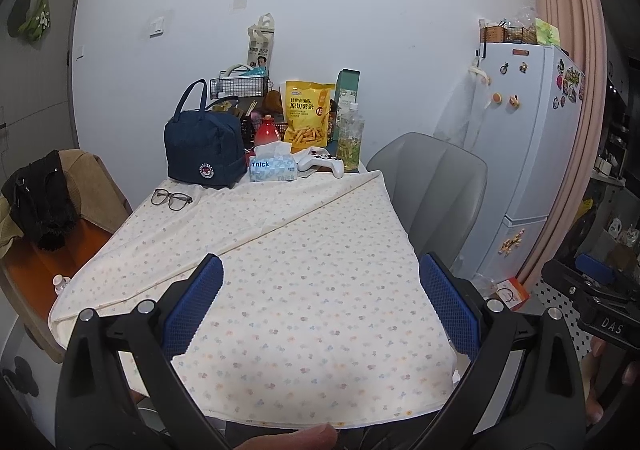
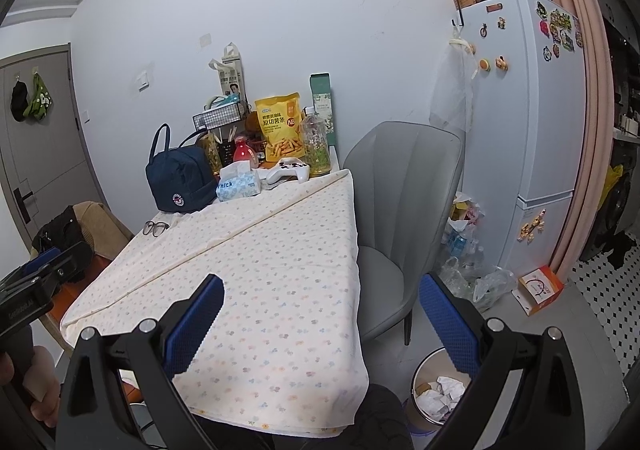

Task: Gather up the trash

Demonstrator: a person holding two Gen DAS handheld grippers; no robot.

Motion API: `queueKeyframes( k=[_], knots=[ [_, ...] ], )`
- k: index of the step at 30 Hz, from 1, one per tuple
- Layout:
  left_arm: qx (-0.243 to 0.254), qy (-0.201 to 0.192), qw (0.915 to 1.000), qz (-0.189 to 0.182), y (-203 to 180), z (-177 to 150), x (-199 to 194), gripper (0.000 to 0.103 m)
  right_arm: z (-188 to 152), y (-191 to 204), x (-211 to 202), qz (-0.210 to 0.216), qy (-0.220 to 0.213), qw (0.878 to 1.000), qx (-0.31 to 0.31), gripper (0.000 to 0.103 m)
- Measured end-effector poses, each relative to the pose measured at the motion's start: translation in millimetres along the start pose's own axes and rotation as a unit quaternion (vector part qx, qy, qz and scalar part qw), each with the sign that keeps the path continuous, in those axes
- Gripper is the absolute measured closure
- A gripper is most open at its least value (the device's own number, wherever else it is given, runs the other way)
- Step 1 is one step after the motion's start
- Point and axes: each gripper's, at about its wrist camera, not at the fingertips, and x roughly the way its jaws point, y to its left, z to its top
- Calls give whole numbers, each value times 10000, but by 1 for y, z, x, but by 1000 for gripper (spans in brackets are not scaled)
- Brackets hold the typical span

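Both claws stood wide open and held nothing. The left gripper (image 1: pixel 320 306) hung over the near part of the flowered tablecloth (image 1: pixel 304 282). The right gripper (image 2: pixel 320 314) hung over the cloth's near right edge. Below the right finger sat the trash bin (image 2: pixel 420 378), with crumpled paper (image 2: pixel 440 390) inside. Just beyond the right claw stood a grey chair (image 2: pixel 400 185). Farther ahead lay glasses (image 1: pixel 171 198), a tissue box (image 1: pixel 273 165), a navy bag (image 1: pixel 204 145) and a yellow snack bag (image 1: pixel 307 113).
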Motion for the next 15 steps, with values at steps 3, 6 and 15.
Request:
queueKeyframes(
  k=[3, 6, 15],
  knots=[
    [2, 23, 10000, 9, 1, -1, 2, 5, -1, 1, 2, 15, 28, 10000, -1, 7],
    [3, 18, 10000, 38, 1, -2, 2, 5, -2, 1, 4, 9, 49, 10000, -1, 7],
    [3, 76, 10000, 20, 1, -4, 6, 5, -4, 2, 8, -7, 100, 9999, 21, 7]
  ],
)
